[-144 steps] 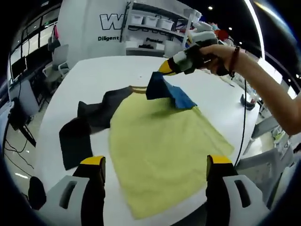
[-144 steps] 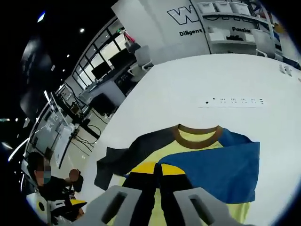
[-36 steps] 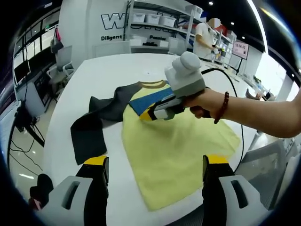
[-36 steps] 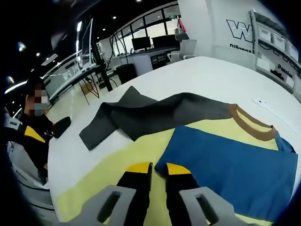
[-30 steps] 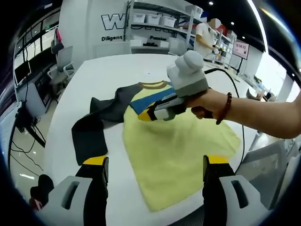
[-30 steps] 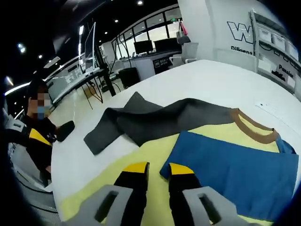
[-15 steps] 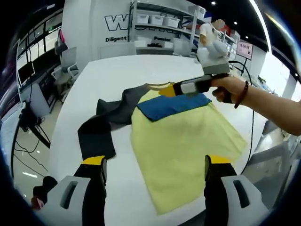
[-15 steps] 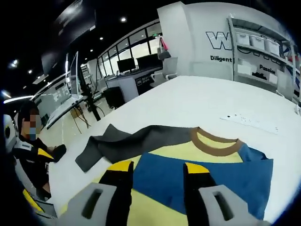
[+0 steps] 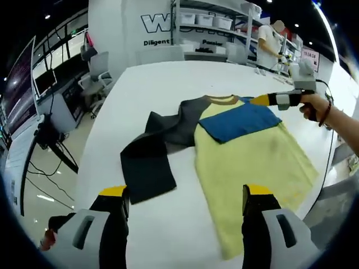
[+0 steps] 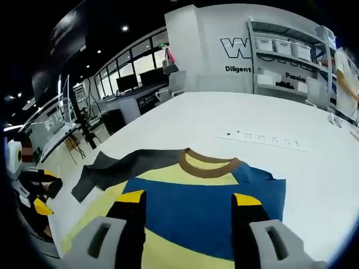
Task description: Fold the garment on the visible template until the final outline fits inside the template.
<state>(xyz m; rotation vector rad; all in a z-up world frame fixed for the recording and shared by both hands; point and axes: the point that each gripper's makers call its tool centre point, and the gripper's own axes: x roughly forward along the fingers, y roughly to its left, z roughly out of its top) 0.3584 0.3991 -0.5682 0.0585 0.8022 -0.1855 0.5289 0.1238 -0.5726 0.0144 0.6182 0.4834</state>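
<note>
Gaping wide and empty, both tongs (image 9: pixel 182 196) (image 10: pixel 188 200) hover over the shirt (image 9: pixel 247 145).

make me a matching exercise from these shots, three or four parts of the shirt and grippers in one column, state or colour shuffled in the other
Column 1:
1. blue sleeve
2. dark grey sleeve
3. collar
4. right gripper

Column 2:
A. brown
B. spread out flat on the white table
C. folded over the yellow body
D. open, holding nothing

Pairs: 1-C, 2-B, 3-A, 4-D
</note>
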